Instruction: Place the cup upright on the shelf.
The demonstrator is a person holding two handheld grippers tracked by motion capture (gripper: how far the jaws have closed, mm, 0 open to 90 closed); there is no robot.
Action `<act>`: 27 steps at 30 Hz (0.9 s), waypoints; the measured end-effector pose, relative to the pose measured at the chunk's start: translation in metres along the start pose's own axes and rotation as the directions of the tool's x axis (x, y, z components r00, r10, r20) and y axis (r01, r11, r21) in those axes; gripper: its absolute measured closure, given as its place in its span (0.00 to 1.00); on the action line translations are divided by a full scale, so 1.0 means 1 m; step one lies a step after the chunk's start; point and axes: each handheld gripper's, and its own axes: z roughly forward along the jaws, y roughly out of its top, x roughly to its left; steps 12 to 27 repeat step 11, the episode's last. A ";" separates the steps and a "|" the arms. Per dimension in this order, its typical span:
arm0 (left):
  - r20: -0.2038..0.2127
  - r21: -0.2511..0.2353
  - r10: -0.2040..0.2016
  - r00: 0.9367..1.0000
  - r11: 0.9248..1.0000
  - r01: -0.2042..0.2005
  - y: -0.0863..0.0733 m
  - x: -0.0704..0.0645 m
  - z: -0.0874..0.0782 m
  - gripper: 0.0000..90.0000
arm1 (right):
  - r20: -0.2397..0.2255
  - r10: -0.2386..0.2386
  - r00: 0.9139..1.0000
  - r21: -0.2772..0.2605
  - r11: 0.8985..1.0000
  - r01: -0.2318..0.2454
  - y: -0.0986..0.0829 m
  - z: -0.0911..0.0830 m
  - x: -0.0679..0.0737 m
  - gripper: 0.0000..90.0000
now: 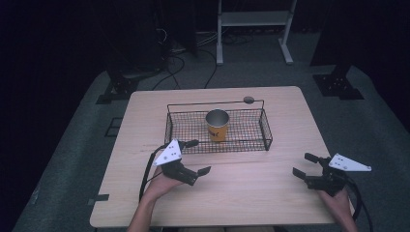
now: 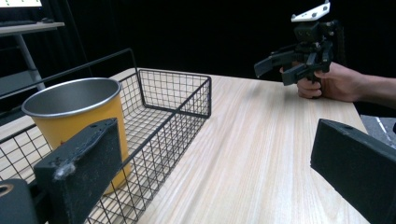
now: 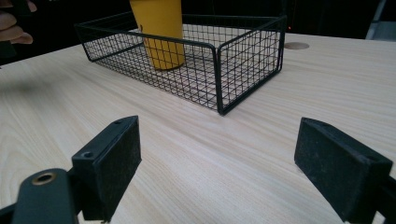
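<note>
Both grippers spread wide — left gripper (image 1: 198, 157) beside basket (image 1: 218, 145) rim, right gripper (image 1: 304, 166) well apart.

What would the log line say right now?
cup: upright in basket | left gripper: open, near basket | right gripper: open, apart | table

My high view is dim and soft; only the table (image 1: 251, 188) catches light from overhead, and everything around it falls into black.
</note>
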 end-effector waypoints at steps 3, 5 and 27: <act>-0.013 0.003 0.010 1.000 1.000 -0.010 -0.004 -0.004 -0.002 0.02 | -0.001 0.000 1.000 0.000 1.000 0.000 0.000 0.000 0.000 0.15; -0.017 -0.005 0.004 1.000 1.000 -0.004 -0.008 -0.007 -0.004 0.01 | -0.001 0.000 1.000 0.000 1.000 0.000 0.000 0.000 0.000 0.15; -0.044 0.003 0.013 0.999 1.000 -0.013 -0.017 -0.015 -0.010 0.01 | 0.003 -0.019 1.000 0.012 1.000 0.019 0.000 0.001 0.001 0.15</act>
